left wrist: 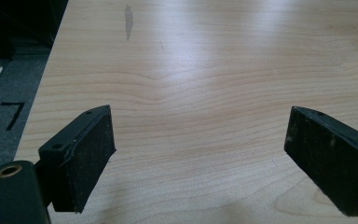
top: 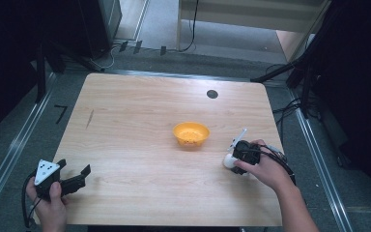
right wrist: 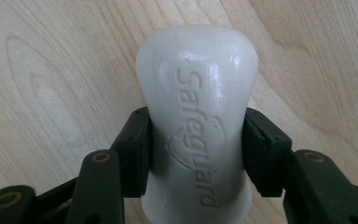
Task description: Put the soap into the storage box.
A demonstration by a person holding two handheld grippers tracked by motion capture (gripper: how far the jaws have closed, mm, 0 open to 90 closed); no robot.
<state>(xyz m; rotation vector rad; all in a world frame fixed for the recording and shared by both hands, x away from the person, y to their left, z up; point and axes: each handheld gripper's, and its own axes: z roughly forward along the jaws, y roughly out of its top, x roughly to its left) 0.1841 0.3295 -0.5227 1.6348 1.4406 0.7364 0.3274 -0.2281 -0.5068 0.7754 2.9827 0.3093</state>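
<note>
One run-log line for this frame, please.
right claw: shut on soap bar | left claw: open | orange bowl: mid-table

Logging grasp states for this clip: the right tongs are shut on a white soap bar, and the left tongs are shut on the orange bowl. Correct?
Not quite. The right tongs do grip the soap, but the left tongs are open with bare table between their jaws, as the left gripper view shows. The bowl sits untouched mid-table.
</note>
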